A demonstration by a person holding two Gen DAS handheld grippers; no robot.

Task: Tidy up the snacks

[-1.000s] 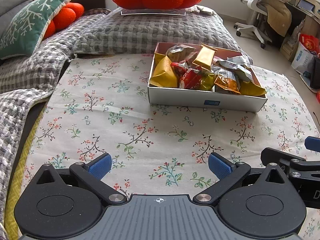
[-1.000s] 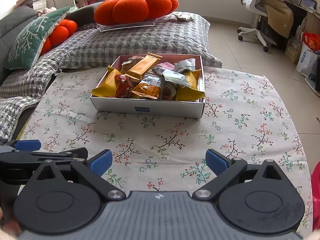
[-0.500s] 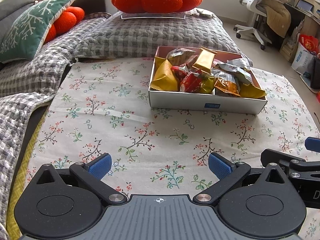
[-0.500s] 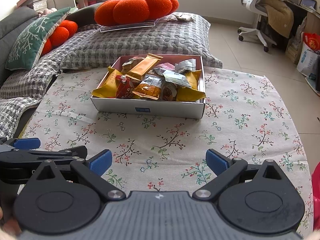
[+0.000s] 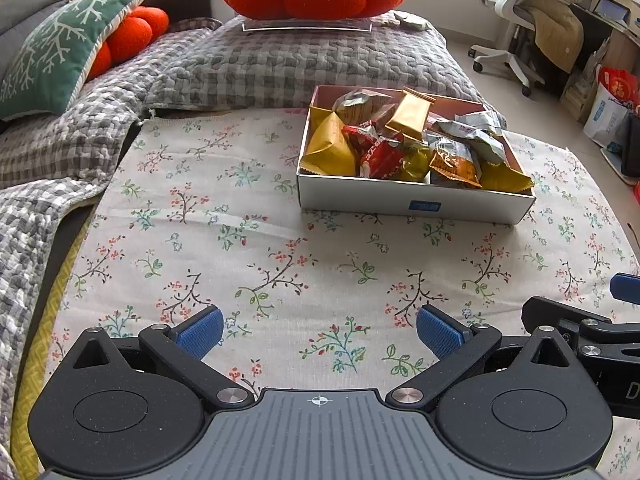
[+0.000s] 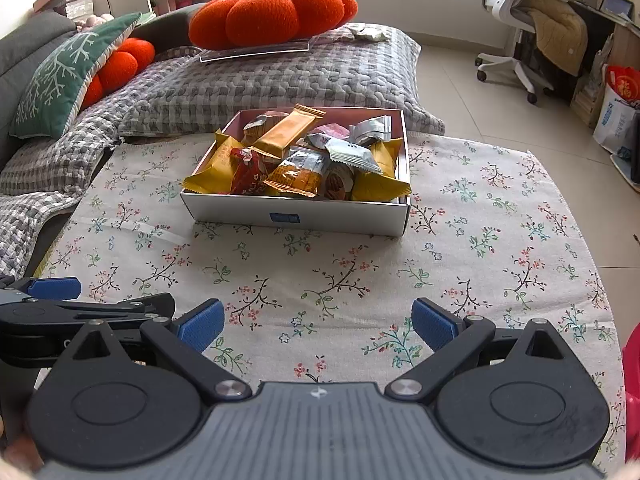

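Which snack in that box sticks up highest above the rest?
The long orange-gold bar near the back of the white box. It lies propped at a slant on top of the pile; the other packets sit lower.

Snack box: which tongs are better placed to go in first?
Right, marginally. From the right tongs the snack box sits nearly straight ahead; from the left tongs it lies off to the right. Both are open, empty and short of it.

Low desk (image 5: pixel 48 360) draped in a floral cloth (image 5: pixel 248 248), yellow edge showing at the left. Directly on the cloth, toward the far side: one shallow white box (image 5: pixel 416 200) heaped with wrapped snacks (image 5: pixel 384 148). Butted against a sofa (image 6: pixel 280 80) under a grey checked quilt.
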